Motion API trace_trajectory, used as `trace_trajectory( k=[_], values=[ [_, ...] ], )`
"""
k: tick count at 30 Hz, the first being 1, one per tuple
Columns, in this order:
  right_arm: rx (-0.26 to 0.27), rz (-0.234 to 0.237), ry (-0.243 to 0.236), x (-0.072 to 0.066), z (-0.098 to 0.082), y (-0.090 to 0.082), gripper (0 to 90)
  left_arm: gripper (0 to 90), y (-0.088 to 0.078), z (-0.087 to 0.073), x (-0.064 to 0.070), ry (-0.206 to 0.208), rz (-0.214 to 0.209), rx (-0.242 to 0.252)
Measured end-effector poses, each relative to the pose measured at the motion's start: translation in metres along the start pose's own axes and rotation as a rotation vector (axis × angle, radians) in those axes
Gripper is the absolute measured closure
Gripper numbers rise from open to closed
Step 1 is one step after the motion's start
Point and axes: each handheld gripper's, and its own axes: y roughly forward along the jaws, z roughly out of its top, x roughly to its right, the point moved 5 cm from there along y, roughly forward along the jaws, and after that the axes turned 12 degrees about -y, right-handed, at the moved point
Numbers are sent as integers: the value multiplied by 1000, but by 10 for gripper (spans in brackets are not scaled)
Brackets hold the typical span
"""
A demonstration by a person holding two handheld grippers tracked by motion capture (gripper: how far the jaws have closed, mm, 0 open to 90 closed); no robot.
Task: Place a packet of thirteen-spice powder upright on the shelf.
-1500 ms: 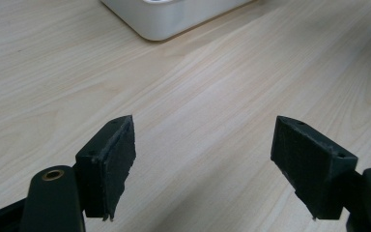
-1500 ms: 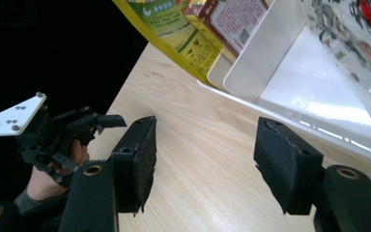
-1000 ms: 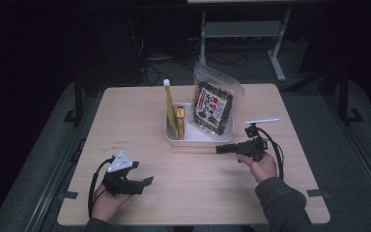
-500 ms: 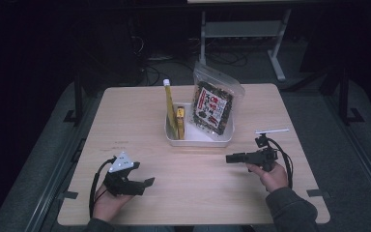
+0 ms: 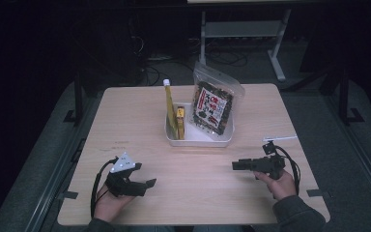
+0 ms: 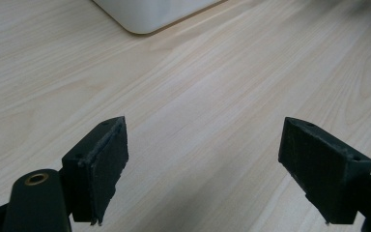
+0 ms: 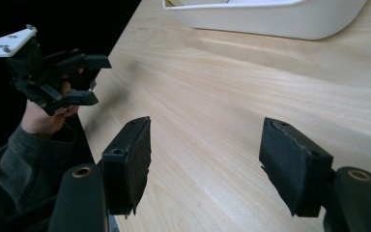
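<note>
1. White tray point(image 5: 199, 140) — stands at mid tabletop point(image 5: 140, 116), well apart from both grippers. It holds a printed snack bag point(image 5: 212, 108) leaning upright at its right, a yellow bottle point(image 5: 169, 108) with a white cap at its left, and a small yellow box point(image 5: 180, 121) just beside the bottle.
2. Left gripper point(image 5: 147, 183) — low over the near left of the tabletop, jaws apart with nothing between them; a grey three-cornered plate point(image 5: 124, 163) sits on top.
3. Right gripper point(image 5: 235, 166) — near right, pointing across toward the left one, jaws apart and empty. Bare wood lies between the two grippers and between each and the tray; nothing stands in the way.
4. Left gripper view — one rounded tray corner point(image 6: 145, 17) at the top edge, wood grain below. The right gripper view adds the tray's long side wall point(image 7: 270, 19) and, farther off, the other gripper point(image 7: 89, 79) in a hand point(image 7: 43, 118) with a dark sleeve point(image 7: 14, 164).
5. Surface and room — pale wood tabletop on a grey floor point(image 5: 367, 159); the room behind is dark, with cables point(image 5: 149, 72) on the floor and a light metal frame point(image 5: 275, 48) beyond the far edge.
</note>
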Motion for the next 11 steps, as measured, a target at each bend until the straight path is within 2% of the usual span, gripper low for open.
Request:
trace_trajectory(
  k=[7,11],
  values=[
    [-13,-11,-11,0,-11,-3,331,169,1,0,1,5,-4,-3],
    [-12,-12,-65,-9,-17,-4,319,160,1,0,0,0,-3,-1]
  ],
)
